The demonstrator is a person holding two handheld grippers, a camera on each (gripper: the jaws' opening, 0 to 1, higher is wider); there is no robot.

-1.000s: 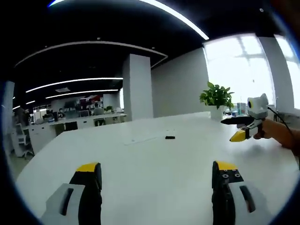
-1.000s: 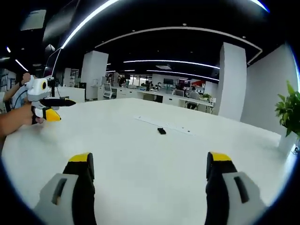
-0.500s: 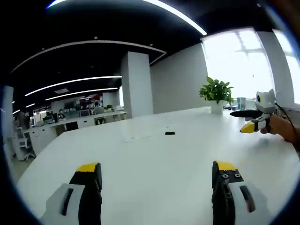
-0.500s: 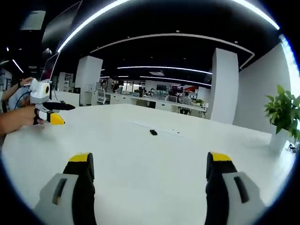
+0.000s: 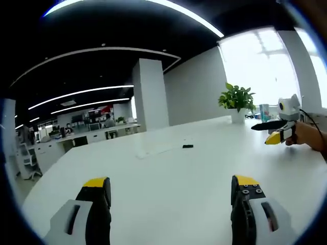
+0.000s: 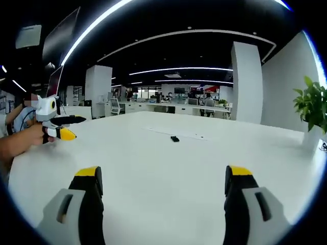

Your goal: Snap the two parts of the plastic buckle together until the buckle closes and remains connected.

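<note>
White tabletop (image 5: 168,173), small black buckle (image 5: 187,146) upon it, left claw (image 5: 171,196) black with yellow tips and grey-white housing, right claw (image 6: 163,196) the same colours, green potted plant (image 5: 236,99), white pillar (image 5: 149,94).

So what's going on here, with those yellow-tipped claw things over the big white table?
A person holds a gripper in each hand above a white table. The left gripper and the right gripper are both open and hold nothing. The small dark buckle lies far off on the table, beside a pale strip, and nothing touches it. A potted plant stands at the table's far edge. Snapping the buckle together has not begun.
</note>
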